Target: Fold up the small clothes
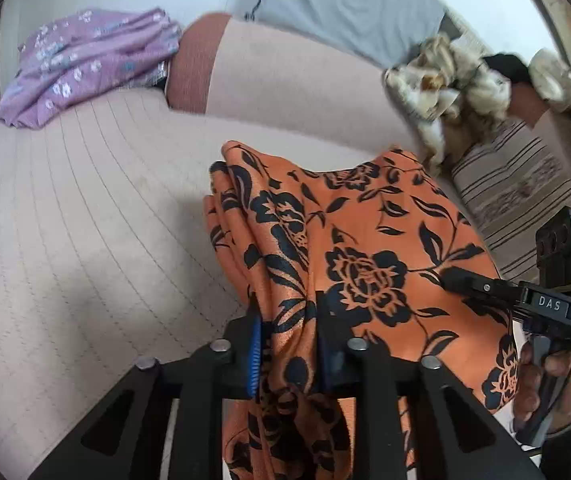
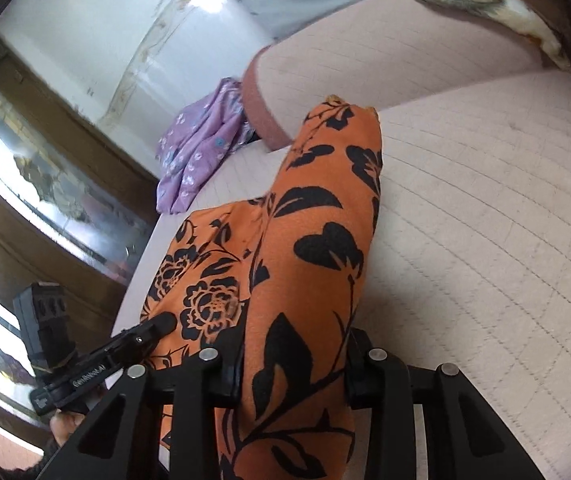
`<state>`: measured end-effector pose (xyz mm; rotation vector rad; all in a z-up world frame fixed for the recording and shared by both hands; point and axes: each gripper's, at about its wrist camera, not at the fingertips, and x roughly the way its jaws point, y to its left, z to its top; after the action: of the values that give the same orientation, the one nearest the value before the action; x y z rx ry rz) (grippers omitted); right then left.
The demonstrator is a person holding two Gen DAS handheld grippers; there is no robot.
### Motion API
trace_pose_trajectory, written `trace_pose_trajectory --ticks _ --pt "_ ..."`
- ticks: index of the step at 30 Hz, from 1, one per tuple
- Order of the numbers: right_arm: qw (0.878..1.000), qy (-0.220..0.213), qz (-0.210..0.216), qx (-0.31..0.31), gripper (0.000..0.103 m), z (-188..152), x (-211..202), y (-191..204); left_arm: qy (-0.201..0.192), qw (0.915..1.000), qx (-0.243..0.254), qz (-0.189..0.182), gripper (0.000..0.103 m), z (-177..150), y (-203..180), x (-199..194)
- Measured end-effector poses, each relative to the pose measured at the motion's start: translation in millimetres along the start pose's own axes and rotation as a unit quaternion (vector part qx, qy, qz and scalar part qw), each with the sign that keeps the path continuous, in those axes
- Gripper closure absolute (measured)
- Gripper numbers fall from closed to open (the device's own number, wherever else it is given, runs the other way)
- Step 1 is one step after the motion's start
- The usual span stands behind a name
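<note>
My left hand-held gripper (image 1: 287,344) and right hand-held gripper (image 2: 293,364) each clamp bunched orange floral cloth (image 1: 365,240); lifted clear of the bed (image 1: 85,220) ahead, ready for folding, I judge.

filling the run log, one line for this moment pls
left gripper: shut on orange floral cloth | right gripper: shut on same cloth | cloth: lifted, bunched | folded: no

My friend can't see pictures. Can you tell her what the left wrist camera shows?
The left gripper is clamped on bunched orange cloth with black flowers, held above a pale quilted sofa. The right gripper holds the same cloth's far side. A purple flowery garment lies crumpled behind.
</note>
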<state>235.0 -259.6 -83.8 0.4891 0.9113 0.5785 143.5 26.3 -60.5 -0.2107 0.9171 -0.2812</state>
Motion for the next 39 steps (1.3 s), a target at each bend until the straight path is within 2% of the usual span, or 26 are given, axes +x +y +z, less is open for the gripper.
trace_pose_trajectory --ticks 1,2,3,4,5,6,10,13,15,16,17,19,21,24,26,28,30,32,36,39 --pt "1.000 0.019 -0.009 0.024 0.060 -0.5 8.2 -17.5 0.014 0.9997 -0.001 0.020 0.066 -3.0 1.5 12.2" --pt "0.999 0.024 -0.028 0.035 0.055 -3.3 13.1 -28.1 0.025 0.9989 -0.003 0.040 0.065 -4.9 3.6 21.1" --pt "0.996 0.037 -0.073 0.045 0.053 -10.8 21.3 -42.3 0.047 0.9971 -0.005 0.059 0.065 -11.5 9.8 31.6" --pt "0.992 0.053 -0.106 0.049 0.053 -17.7 26.6 -50.3 0.052 0.9971 -0.012 0.055 0.065 -16.4 15.4 32.4" --pt "0.989 0.057 -0.121 0.054 0.050 -26.0 27.8 -56.9 0.047 0.9974 -0.020 0.051 0.065 -19.4 19.3 29.7" --pt "0.992 0.037 -0.100 0.064 0.049 -33.4 19.7 -59.4 0.039 0.9975 -0.025 0.053 0.065 -22.5 23.3 23.9" --pt "0.991 -0.017 -0.129 0.035 0.049 -36.2 -7.4 -37.8 0.019 0.9981 -0.010 0.058 0.065 -24.6 18.0 5.2" --pt "0.994 -0.044 -0.099 0.002 0.045 -28.6 -19.6 -4.7 -0.001 0.9986 0.011 0.052 0.065 -29.3 8.3 -3.1" --pt "0.996 -0.047 -0.077 -0.013 0.040 -25.9 -17.0 11.4 0.009 0.9981 0.023 0.057 0.065 -32.9 5.7 8.0" --pt "0.996 -0.045 -0.073 -0.014 0.035 -28.2 -13.3 13.6 0.033 0.9972 0.025 0.061 0.064 -37.1 5.4 21.4" --pt "0.997 -0.032 -0.074 -0.005 0.030 -32.7 -3.8 10.9 0.043 0.9967 0.024 0.065 0.061 -38.3 4.2 29.3" --pt "0.996 0.025 -0.080 0.023 0.029 -44.5 23.8 -5.6 0.043 0.9964 0.026 0.068 0.059 -39.0 2.9 32.0" --pt "0.996 0.011 -0.086 0.017 0.029 -48.2 23.9 -6.8 0.028 0.9959 0.032 0.079 0.060 -34.3 -3.3 18.5" --pt "0.997 -0.009 -0.076 0.006 0.029 -39.3 6.0 11.4 -0.006 0.9973 0.048 0.056 0.056 -32.6 -11.3 -5.1" --pt "0.997 -0.026 -0.074 -0.008 0.028 -33.7 -3.8 18.2 -0.013 0.9969 0.055 0.055 0.042 -36.1 -13.7 -7.9" --pt "0.997 -0.016 -0.075 0.017 0.025 -35.4 1.8 5.6 0.011 0.9951 0.062 0.076 0.042 -43.3 -10.3 6.6" --pt "0.995 0.020 -0.083 0.052 0.025 -42.4 19.3 -13.3 0.059 0.9936 0.041 0.087 0.042 -51.3 1.0 27.6" --pt "0.996 0.006 -0.082 0.045 0.025 -46.4 15.8 -11.2 0.048 0.9955 0.020 0.079 0.042 -50.7 6.4 22.1" --pt "0.997 -0.018 -0.079 0.002 0.025 -40.0 3.3 14.9 0.020 0.9965 0.029 0.076 0.041 -46.0 0.1 6.6" --pt "0.996 -0.007 -0.086 0.007 0.023 -34.1 12.4 11.5 0.039 0.9949 0.031 0.088 0.036 -52.0 2.2 16.1"
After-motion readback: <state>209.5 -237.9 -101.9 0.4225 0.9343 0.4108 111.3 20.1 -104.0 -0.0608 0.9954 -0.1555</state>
